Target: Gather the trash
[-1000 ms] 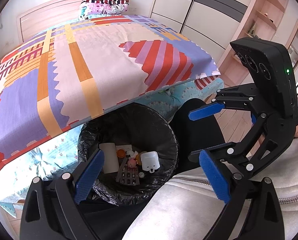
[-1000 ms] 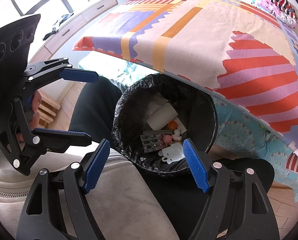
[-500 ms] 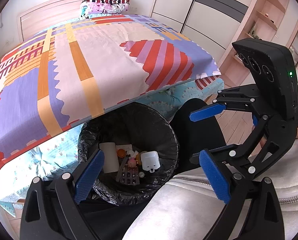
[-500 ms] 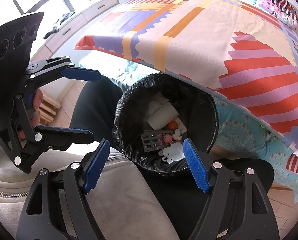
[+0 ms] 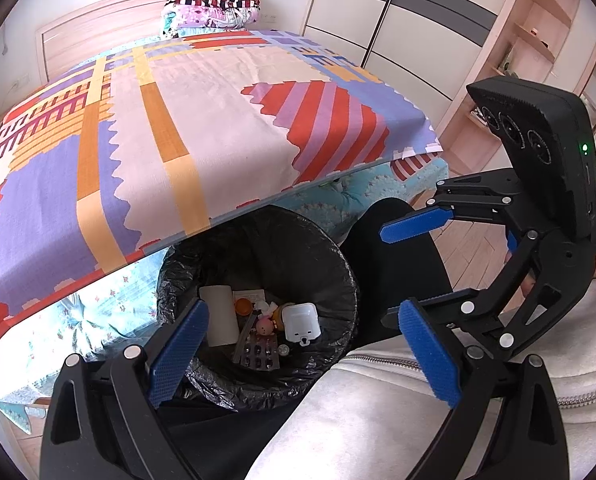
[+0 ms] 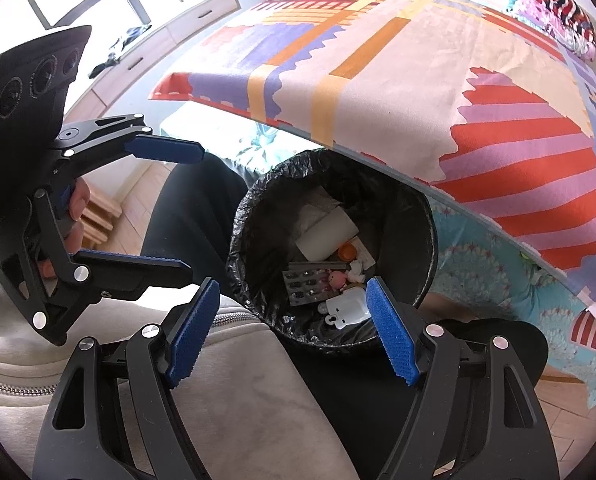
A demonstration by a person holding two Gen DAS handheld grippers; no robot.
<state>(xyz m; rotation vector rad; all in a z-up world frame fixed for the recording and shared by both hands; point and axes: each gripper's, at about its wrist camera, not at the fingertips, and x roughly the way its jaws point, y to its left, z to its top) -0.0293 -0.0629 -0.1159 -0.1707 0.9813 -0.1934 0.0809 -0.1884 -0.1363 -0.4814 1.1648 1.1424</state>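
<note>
- My left gripper (image 5: 301, 350) and right gripper (image 6: 292, 332) both have the jaws apart, holding nothing.
- The bin (image 5: 337, 264) beside the bed (image 5: 218, 120) holds trash.

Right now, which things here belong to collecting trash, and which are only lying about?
Part of the job:
- bin with black liner
- white paper roll
- blister pack
- white plastic case
- left gripper and right gripper, both open and empty

Only lying about:
- patterned bedspread
- folded bedding
- wardrobe
</note>
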